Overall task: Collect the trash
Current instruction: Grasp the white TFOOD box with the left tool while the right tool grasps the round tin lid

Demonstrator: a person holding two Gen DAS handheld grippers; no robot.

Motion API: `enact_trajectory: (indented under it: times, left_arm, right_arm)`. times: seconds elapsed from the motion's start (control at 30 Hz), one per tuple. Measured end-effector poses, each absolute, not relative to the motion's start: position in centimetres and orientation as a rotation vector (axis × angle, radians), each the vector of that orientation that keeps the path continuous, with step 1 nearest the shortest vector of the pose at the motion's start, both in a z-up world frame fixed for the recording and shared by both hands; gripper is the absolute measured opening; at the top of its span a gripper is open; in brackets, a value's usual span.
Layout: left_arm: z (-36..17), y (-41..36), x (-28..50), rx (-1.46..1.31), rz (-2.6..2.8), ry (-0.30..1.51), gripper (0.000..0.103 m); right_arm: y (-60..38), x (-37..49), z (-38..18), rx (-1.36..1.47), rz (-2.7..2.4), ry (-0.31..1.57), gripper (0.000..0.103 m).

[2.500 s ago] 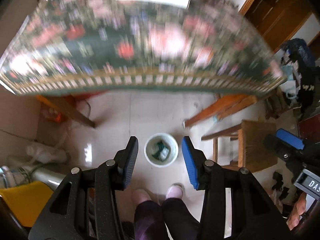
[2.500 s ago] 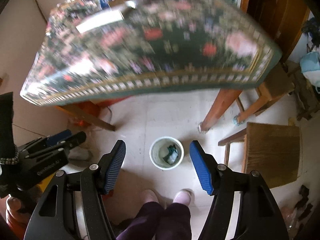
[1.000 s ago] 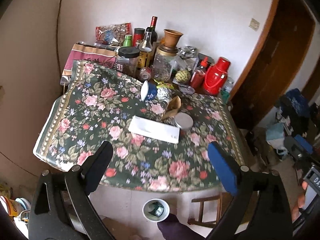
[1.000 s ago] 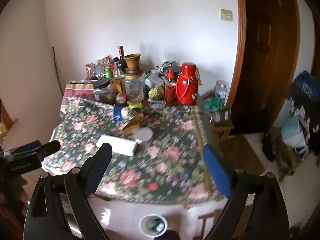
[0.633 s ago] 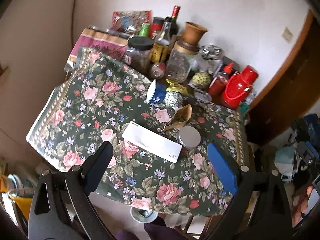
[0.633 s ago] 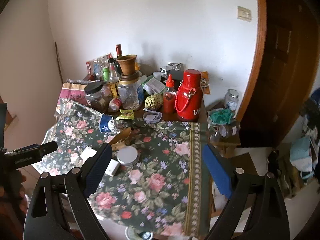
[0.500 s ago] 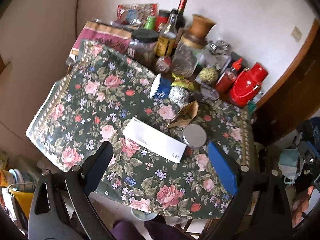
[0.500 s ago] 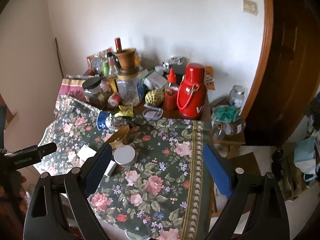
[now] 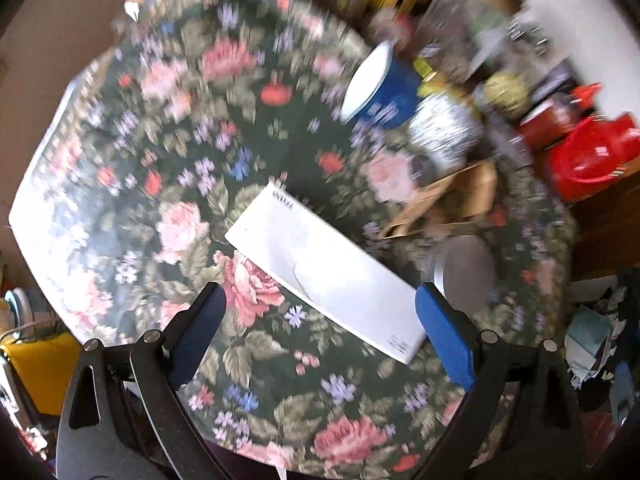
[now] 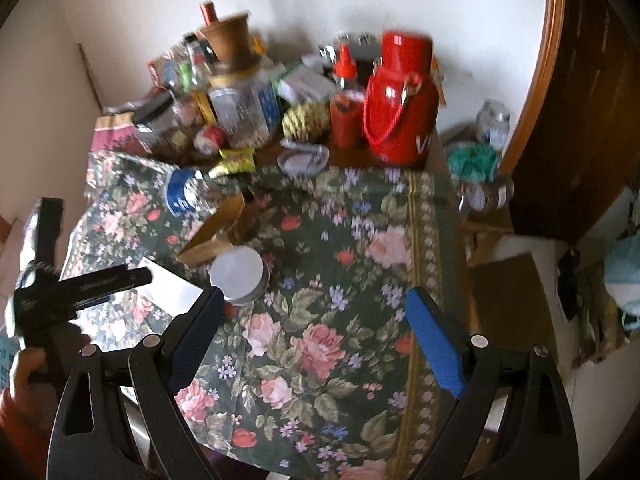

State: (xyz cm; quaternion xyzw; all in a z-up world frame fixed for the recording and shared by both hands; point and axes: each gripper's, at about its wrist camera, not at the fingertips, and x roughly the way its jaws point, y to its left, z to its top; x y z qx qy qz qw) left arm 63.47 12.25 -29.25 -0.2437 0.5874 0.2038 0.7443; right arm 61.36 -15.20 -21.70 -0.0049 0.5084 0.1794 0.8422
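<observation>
Both empty — left gripper hanging jaws-wide over the white flat box, right gripper gaping above the floral tablecloth, round tin just beside its left finger. Nothing gripped yet; brown paper bag, blue cup lying uncollected. Looking like early days.

- The right gripper hung wide open above the floral tablecloth.
- A round tin lay near its left finger.
- A red flask stood behind.
</observation>
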Motion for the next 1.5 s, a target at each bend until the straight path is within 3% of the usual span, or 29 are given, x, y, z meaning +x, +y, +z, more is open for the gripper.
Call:
enact_trajectory:
  times: [0.4, 0.87, 1.13, 1.2, 1.27, 1.5]
  left_arm:
    - [-34.2, 13.5, 66.0, -0.466, 0.581, 1.334, 0.099]
    - [-33.9, 16.0, 61.5, -0.211, 0.458, 1.356, 0.099]
    - [-33.4, 20.5, 57.5, -0.412, 0.501, 1.387, 0.099]
    - [-33.5, 21.1, 56.6, -0.48, 0.504, 1.389, 0.099]
    - [-33.5, 21.4, 55.1, -0.541, 0.513, 1.379, 0.099]
    - [-33.9, 17.7, 51.3, -0.693, 0.554, 1.34, 0.099]
  right_arm:
    - [-11.3, 63.1, -26.7, 0.08, 0.384, 1.222, 0.09]
    - [-4.6, 65.6, -31.6, -0.046, 0.505, 1.321, 0.09]
    - [-1.6, 66.0, -34.1, -0.177, 0.444, 1.319, 0.089]
    - [-1.5, 65.9, -34.1, -0.197, 0.432, 1.285, 0.084]
    - [-1.3, 65.7, -34.0, -0.252, 0.43, 1.248, 0.07]
    - [-3.2, 64.1, -32.5, -0.254, 0.509, 1.197, 0.07]
